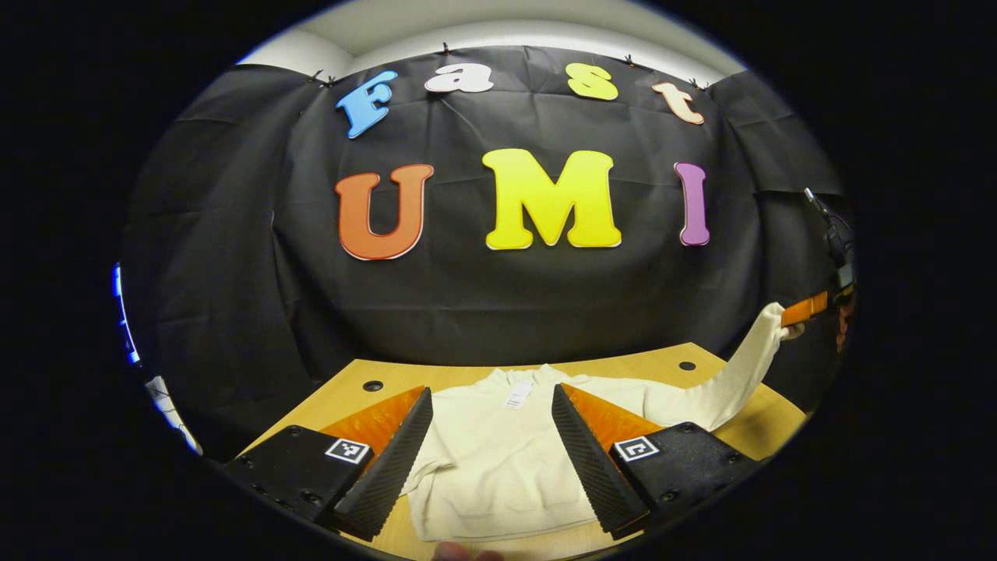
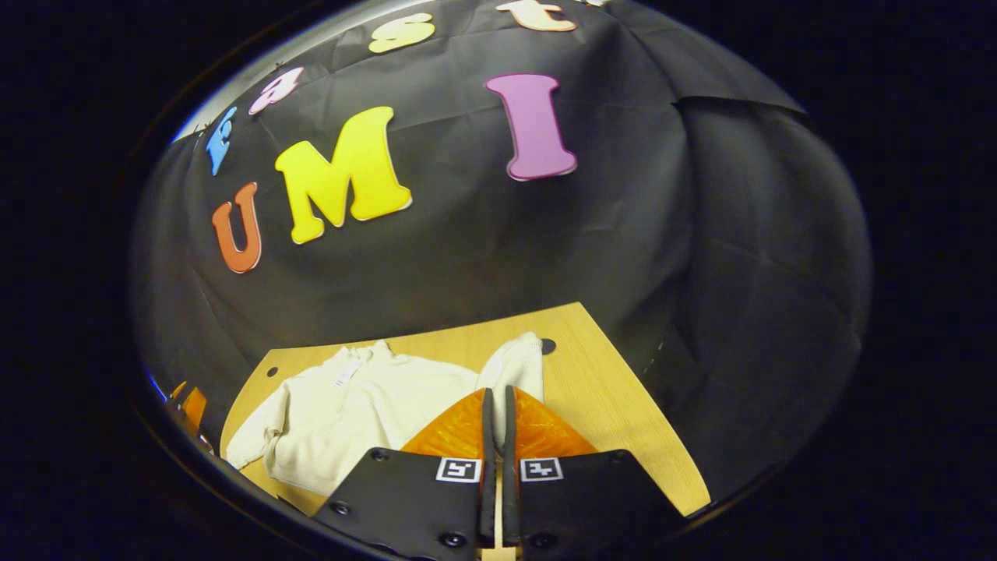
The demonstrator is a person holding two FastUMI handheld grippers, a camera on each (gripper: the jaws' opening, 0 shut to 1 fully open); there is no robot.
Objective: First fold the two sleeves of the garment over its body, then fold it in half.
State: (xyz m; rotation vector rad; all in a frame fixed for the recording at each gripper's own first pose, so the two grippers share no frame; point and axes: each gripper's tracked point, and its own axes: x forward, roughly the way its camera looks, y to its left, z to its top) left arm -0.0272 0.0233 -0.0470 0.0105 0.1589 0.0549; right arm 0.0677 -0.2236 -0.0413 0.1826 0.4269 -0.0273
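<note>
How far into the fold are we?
Early. Nothing is folded yet: the garment lies flat on the table, and its other sleeve is still spread out to the side. In hand: the right gripper has its jaws shut on one sleeve, lifted off the table. The left gripper hovers open over the body. Left: both sleeve folds, then the half fold.

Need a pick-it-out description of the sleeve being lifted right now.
On the wooden table lies a cream garment. Its raised sleeve stretches up off the table on the right gripper side, pinched at the cuff. The other sleeve lies bunched beside the body.
</note>
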